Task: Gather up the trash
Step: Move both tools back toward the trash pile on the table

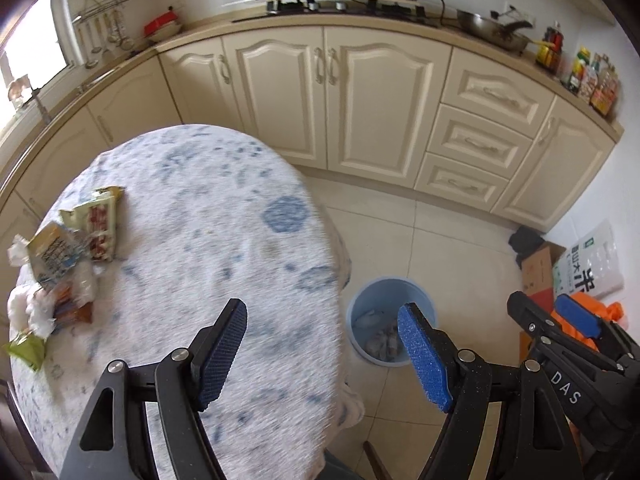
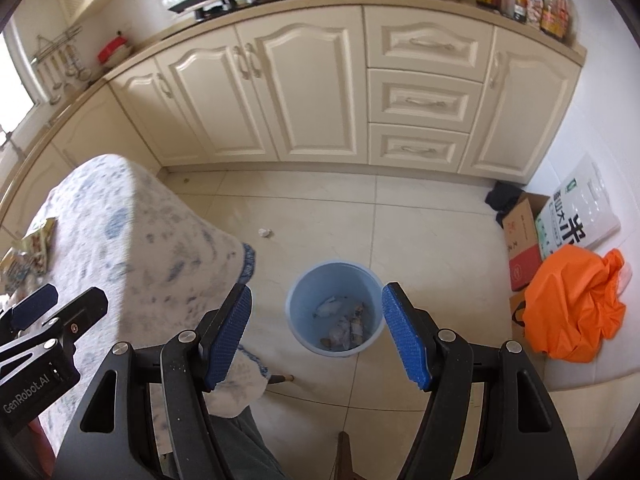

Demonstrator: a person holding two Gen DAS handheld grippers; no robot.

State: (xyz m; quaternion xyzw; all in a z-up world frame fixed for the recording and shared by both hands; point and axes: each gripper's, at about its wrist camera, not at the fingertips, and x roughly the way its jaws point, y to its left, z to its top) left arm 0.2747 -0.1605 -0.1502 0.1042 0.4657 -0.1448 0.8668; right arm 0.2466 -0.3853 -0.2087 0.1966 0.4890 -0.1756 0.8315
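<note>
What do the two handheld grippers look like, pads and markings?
Both are black angular frames with silver pivot bolts and blue textured pads. Left gripper reads "GenRobot.AI" on its side in the right wrist view; right gripper reads "DAS" in the left wrist view. No cables visible.

From where I steer, the blue bin [image 2: 335, 312] stands on open floor tiles [image 2: 320, 216] with clear air above its mouth. Left of the bin the table [image 1: 192, 216] edge and its drooping cloth crowd in close. On the table's far-left side a pile of wrappers and tissue [image 1: 60, 268] blocks that edge (the rest lies bare). Right of the bin, an orange bag [image 2: 576, 304] and cardboard boxes [image 2: 524, 240] line the wall.
</note>
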